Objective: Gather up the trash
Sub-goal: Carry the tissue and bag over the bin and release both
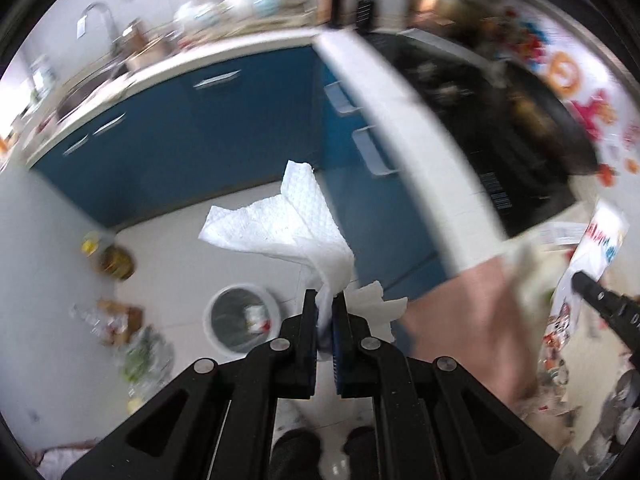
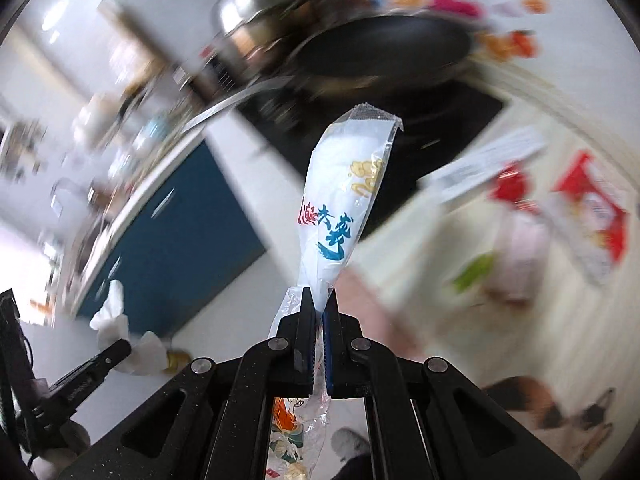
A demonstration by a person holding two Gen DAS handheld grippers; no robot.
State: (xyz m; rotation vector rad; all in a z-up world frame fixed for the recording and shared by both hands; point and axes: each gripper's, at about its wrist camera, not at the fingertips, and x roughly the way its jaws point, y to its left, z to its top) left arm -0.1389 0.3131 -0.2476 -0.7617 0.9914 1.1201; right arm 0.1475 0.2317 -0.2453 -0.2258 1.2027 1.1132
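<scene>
My left gripper [image 1: 325, 300] is shut on a white paper towel [image 1: 292, 224] and holds it in the air over the kitchen floor. A white round trash bin [image 1: 242, 322] stands on the floor below and to the left of it, with some trash inside. My right gripper [image 2: 320, 300] is shut on a white plastic wrapper [image 2: 344, 200] with red and blue print, held up in the air. The right gripper with its wrapper also shows in the left wrist view [image 1: 600, 292]. The left gripper with the towel shows in the right wrist view [image 2: 116, 350].
Blue cabinets [image 1: 208, 136] with a white counter [image 1: 400, 120] run around the corner. A black stove top [image 1: 500, 128] with a pan [image 2: 380, 48] sits on the counter. Red snack packets [image 2: 592, 216] lie on the counter at right. Bottles and clutter [image 1: 120, 320] stand on the floor at left.
</scene>
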